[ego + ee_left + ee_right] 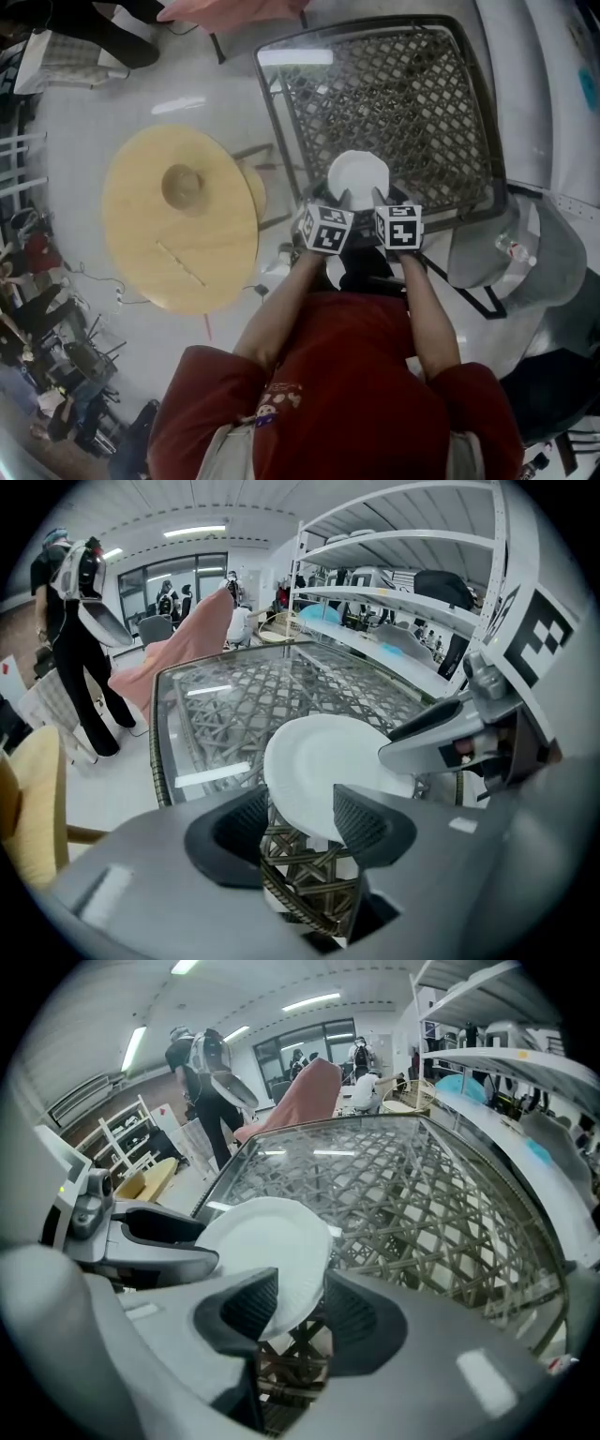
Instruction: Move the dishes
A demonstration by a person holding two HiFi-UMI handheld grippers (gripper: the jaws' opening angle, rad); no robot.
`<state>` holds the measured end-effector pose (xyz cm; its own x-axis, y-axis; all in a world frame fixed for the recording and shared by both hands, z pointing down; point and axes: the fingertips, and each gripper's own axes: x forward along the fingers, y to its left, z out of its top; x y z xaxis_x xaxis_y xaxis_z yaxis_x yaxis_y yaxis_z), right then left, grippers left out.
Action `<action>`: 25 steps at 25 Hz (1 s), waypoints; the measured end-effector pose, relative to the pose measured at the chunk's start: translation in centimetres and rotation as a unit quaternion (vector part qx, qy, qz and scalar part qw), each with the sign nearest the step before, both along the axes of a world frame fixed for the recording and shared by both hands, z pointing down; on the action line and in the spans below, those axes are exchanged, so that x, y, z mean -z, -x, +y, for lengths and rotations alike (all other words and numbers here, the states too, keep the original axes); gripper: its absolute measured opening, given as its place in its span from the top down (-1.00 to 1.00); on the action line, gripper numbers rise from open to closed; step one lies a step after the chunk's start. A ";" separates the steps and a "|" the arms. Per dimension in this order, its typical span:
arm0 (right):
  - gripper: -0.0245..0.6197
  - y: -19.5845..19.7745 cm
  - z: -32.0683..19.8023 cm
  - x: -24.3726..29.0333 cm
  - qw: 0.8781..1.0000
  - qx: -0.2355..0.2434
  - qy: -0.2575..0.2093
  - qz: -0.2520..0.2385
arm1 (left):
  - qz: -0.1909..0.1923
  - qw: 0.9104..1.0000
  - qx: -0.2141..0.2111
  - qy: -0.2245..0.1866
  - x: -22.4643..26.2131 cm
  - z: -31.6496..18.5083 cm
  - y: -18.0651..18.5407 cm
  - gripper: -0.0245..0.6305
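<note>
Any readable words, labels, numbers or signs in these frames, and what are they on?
No text can be read in any view.
Marker cubes: black-and-white square patterns only, no letters or digits.
Red shirt: a small print on it, too small and blurred to read.

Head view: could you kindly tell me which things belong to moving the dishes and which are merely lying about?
Job: round white plate; left gripper; right gripper; glass-topped lattice table.
Lying about: round wooden table; pink cloth; white metal shelves.
</note>
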<state>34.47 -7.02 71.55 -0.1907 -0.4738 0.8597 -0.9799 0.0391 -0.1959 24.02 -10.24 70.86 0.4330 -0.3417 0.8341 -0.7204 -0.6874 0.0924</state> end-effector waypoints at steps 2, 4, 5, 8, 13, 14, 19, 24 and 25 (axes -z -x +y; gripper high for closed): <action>0.45 -0.1 0.0 -0.5 1.000 0.002 0.003 -0.001 | 0.000 1.000 0.002 0.003 -0.5 0.0 -0.1 0.23; 0.45 0.0 0.1 -0.9 1.000 0.004 0.006 -0.002 | -0.001 1.000 0.003 0.005 -0.9 0.0 0.0 0.23; 0.45 0.1 0.1 -1.0 1.000 0.005 0.007 -0.001 | -0.003 1.000 0.003 0.006 -1.0 0.0 0.1 0.23; 0.45 0.3 0.0 -1.2 1.000 0.009 0.011 0.001 | -0.007 1.000 0.001 0.008 -1.2 -0.2 0.2 0.23; 0.45 0.4 0.0 -1.8 1.000 0.014 0.019 0.003 | -0.014 1.000 0.000 0.018 -1.8 -0.3 0.3 0.22; 0.45 0.4 0.0 -1.9 1.000 0.014 0.020 0.004 | -0.015 1.000 0.000 0.019 -1.9 -0.2 0.4 0.22; 0.45 0.4 0.0 -2.0 1.000 0.014 0.021 0.007 | -0.015 1.000 0.001 0.017 -2.1 -0.2 0.4 0.21; 0.45 0.0 0.2 -2.2 1.000 0.008 0.021 0.009 | -0.016 1.000 0.003 0.015 -2.2 -0.1 0.1 0.19; 0.45 -0.2 0.2 -2.1 1.000 0.006 0.020 0.010 | -0.016 1.000 0.004 0.014 -2.1 -0.2 0.1 0.18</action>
